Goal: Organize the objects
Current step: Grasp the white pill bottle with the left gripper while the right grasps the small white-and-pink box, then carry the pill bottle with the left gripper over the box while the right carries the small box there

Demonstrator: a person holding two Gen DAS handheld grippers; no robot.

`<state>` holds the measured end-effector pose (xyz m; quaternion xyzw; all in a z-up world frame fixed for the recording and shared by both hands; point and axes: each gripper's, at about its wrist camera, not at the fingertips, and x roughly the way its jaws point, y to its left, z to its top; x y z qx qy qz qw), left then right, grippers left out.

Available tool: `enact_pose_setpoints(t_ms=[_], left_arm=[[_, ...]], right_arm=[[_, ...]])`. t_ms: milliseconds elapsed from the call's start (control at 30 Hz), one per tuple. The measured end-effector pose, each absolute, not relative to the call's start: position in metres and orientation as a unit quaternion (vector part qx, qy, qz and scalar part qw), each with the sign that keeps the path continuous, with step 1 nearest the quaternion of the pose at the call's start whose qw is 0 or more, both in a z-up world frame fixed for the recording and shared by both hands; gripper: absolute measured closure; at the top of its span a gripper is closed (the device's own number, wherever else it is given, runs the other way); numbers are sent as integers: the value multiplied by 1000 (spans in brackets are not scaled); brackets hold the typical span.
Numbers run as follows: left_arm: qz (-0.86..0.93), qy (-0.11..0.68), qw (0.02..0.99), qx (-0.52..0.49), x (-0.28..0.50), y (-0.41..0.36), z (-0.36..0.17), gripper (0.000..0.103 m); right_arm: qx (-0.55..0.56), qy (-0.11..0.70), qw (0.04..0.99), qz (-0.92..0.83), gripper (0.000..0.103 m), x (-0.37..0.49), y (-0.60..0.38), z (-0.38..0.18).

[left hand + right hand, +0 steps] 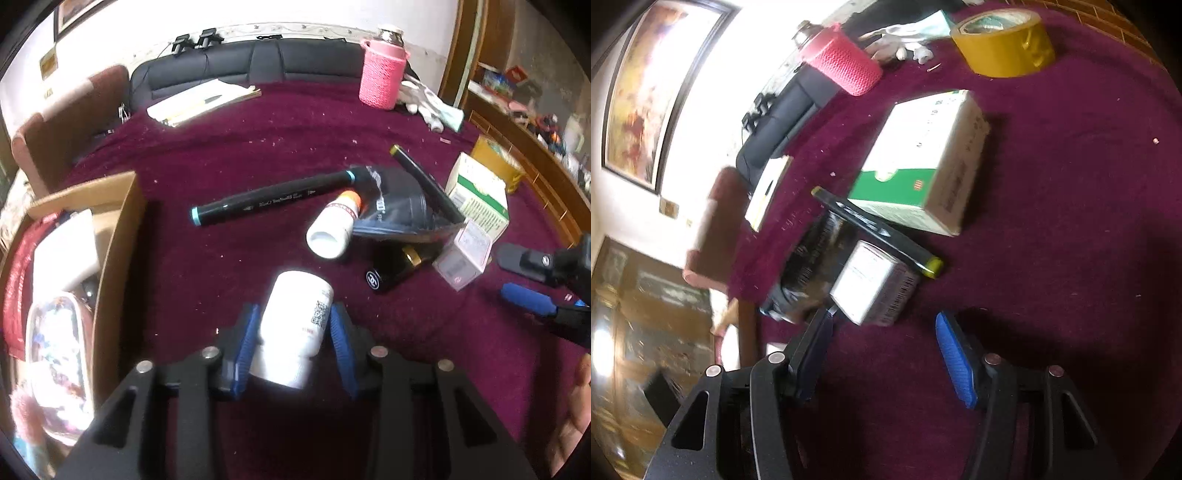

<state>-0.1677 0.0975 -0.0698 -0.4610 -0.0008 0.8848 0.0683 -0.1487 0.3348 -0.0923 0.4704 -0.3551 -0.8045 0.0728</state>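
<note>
the left gripper (293, 325) is clamped on a white bottle (295, 321), blue pads pressing its two sides, the cap end tucked back toward the gripper body and the base pointing forward. it looks lifted above the maroon worktop (221, 266), though i cannot tell for sure that it is clear of the cloth. the likely step is carrying it to the cardboard box (114, 229) at the left, which already holds packets and a pouch. to do that well, keep the squeeze steady, since the smooth round wall could roll between the pads, and clear the box wall before lowering; aim for a free pocket, not the top of the pouch

the right gripper (886, 332) hovers with its jaws apart and nothing between them, just short of a small clear-topped box (875, 282) that touches a yellow-tipped pen (879, 230). its left finger is close to that box, so hold it still while the left one works

further out lie a second white bottle (332, 229), a black marker (273, 201), a dark pouch (402, 206), a black chanel compact (384, 278) and a green and white carton (923, 162), then a tape roll (1004, 40) and a pink knitted sleeve (382, 74)
</note>
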Motion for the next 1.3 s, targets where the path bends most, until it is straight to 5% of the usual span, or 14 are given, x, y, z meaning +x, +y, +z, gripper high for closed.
enact_pose_setpoints(t_ms=[167,500,900,1300], left_arm=[[884,-7,86,-460,-170,90,-76,70],[883,-21,101,-457,-170,84,-77,71],[892,-3,91,-444,-171,90,-79,71],[913,-1,87,-398,-159,88,-61,71]], right_arm=[[483,-331,27,-810,40,-176,314,-84],[508,-270,-10,-818,62,-173,300,-82],[479,-163,-6,-863,66,-163,283,-80],[414,-174,34,-893,66,-136,277,-49]])
